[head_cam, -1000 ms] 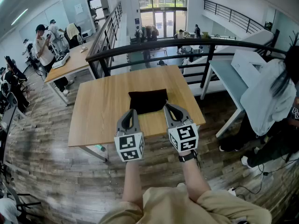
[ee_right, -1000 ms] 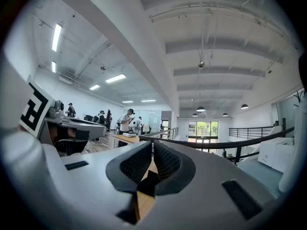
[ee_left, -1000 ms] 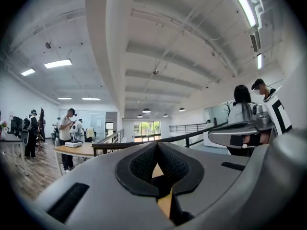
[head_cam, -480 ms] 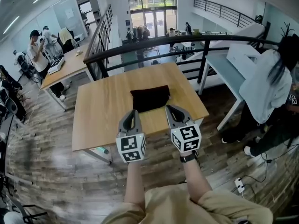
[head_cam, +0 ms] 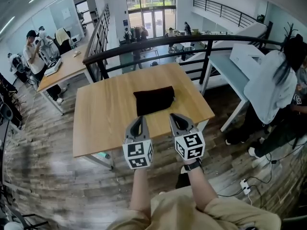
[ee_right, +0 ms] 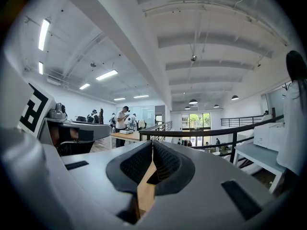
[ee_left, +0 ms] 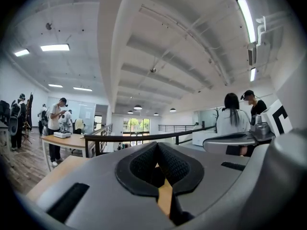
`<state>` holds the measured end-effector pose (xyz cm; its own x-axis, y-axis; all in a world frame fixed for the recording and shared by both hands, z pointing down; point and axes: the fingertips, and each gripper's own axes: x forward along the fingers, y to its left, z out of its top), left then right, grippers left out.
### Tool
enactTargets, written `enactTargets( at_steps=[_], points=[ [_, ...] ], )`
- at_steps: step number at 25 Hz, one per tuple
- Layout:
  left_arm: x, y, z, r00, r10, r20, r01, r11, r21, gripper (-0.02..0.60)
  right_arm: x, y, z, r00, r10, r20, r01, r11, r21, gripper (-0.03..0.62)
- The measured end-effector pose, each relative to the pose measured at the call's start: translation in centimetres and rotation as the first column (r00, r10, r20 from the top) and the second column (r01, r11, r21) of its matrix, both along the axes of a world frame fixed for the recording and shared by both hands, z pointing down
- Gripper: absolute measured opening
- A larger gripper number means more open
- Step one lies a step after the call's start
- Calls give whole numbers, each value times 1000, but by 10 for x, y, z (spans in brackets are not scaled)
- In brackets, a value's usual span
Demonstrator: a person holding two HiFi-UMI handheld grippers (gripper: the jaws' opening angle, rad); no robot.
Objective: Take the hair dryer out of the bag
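nothing of the task is done yet, as far as the pictures show. the black bag (head_cam: pixel 153 99) lies flat on the wooden worktop (head_cam: pixel 103 116), ahead of both sets of jaws and roughly midway between the lines they point along, clear of their tips. no hair dryer shows anywhere, so it is most likely inside the bag. where the bag's opening is cannot be made out from here.

the left gripper (head_cam: pixel 139 120) has its jaws pressed together with nothing between them, only a sliver of worktop showing past the pads. the right gripper (head_cam: pixel 174 117) is the same: jaws together, empty. both point level across the near edge of the worktop, side by side.

what is left is everything: reach the bag, find and open its mouth, hold the fabric with one set of jaws, and draw the dryer out with the other.
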<state>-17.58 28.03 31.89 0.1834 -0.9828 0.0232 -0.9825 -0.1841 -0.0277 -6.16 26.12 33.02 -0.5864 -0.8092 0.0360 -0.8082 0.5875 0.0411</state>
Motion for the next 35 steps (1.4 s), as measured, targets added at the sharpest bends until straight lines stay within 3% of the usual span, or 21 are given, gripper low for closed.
enactTargets(
  at_steps=[9, 19, 26, 35],
  points=[
    [-8, -72, 2, 999, -39, -10, 39, 999, -15, 12, -17, -73, 3, 996, -86, 10, 87, 996, -30, 17],
    [19, -197, -21, 997, -76, 15, 76, 997, 10, 12, 14, -213, -29, 993, -104, 59, 105, 995, -1, 17],
    [48, -268, -27, 995, -95, 17, 95, 995, 16, 12, 42, -284, -34, 989, -128, 68, 128, 992, -1, 17],
    [69, -307, 17, 994, -100, 46, 103, 992, -71, 12, 66, -336, 2, 983, -143, 119, 150, 987, -59, 18]
  ],
)
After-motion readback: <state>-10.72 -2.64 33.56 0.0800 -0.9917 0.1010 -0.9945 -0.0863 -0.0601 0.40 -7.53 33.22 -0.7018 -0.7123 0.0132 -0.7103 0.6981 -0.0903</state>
